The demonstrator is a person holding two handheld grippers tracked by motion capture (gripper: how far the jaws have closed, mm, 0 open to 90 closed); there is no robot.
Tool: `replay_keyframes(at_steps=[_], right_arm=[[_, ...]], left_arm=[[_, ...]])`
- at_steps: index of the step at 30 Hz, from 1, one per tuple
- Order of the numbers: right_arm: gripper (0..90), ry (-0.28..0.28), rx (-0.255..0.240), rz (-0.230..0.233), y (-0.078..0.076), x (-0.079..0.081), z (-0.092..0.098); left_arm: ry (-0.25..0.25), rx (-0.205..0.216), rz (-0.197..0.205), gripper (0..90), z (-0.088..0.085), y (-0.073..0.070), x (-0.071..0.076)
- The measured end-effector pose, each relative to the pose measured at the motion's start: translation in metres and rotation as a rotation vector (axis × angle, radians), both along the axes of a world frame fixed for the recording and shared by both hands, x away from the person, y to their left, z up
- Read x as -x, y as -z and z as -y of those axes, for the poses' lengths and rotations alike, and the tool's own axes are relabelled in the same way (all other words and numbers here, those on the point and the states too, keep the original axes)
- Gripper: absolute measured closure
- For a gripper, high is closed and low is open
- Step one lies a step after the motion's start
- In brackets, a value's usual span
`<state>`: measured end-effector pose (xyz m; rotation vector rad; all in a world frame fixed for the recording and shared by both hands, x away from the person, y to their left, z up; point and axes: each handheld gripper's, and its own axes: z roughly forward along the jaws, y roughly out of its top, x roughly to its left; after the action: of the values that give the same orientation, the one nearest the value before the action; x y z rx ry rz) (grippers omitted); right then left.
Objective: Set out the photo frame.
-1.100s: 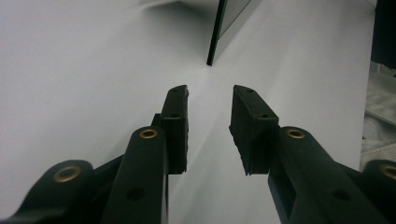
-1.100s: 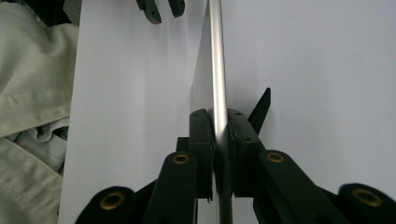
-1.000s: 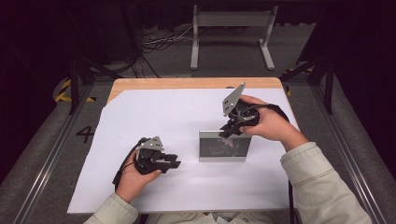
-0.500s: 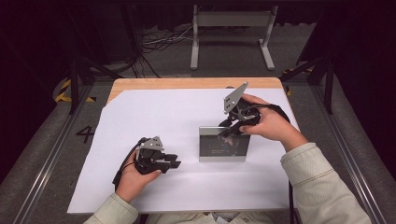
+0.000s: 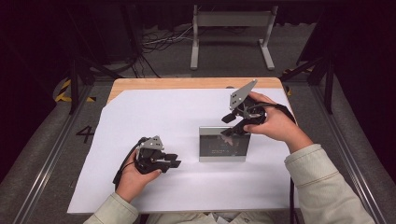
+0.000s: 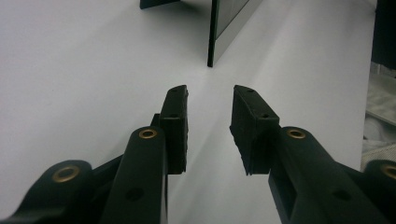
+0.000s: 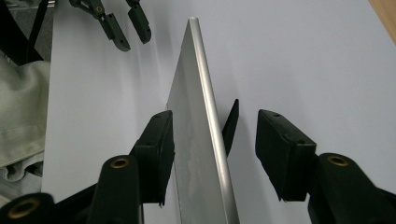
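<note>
A silver-edged picture frame (image 5: 223, 144) stands upright on the white sheet (image 5: 159, 116), propped from behind by a black strut (image 7: 231, 122). My right gripper (image 5: 232, 125) hovers over its top right corner. Its jaws have just been opening and now straddle the frame's top edge (image 7: 201, 84), the right-hand pad (image 7: 280, 149) clearly apart from it. My left gripper (image 5: 173, 161) rests on the sheet to the frame's left, open and empty. In the left gripper view its jaws (image 6: 210, 100) point at the frame's near edge (image 6: 215, 32).
The sheet covers most of a wooden table (image 5: 187, 83). A metal stand (image 5: 231, 28) and cables lie on the floor beyond. Rails (image 5: 42, 172) run along both sides of the table. My left gripper (image 7: 125, 23) shows past the frame in the right gripper view.
The right gripper's jaws have spread apart at the frame's top edge, letting go of it. The frame stays upright. The left hand has not moved.
</note>
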<state>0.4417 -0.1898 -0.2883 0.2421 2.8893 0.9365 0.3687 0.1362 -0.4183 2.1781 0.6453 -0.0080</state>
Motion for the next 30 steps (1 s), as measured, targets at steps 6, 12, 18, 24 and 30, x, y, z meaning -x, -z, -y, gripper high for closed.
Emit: replay_keyframes(at_steps=[6,12,18,24,30], right_arm=[[45.1,0.038,-0.019,0.005,-0.003,0.002,0.012],[44.2,0.065,-0.041,0.015,-0.007,0.005,0.025],[43.5,0.092,-0.056,0.022,-0.009,0.009,0.039],[42.5,0.123,-0.075,0.039,-0.009,0.015,0.054],[42.4,0.155,-0.098,0.046,-0.011,0.018,0.072]], left_arm=[[-0.01,0.003,0.002,66.3,-0.001,0.0,0.0],[-0.011,0.004,0.005,65.3,-0.002,-0.001,0.0],[-0.021,0.006,0.007,63.6,-0.003,-0.001,-0.001],[-0.024,0.007,0.003,62.8,-0.003,-0.001,-0.001],[-0.028,0.008,0.001,62.5,-0.004,-0.001,-0.001]])
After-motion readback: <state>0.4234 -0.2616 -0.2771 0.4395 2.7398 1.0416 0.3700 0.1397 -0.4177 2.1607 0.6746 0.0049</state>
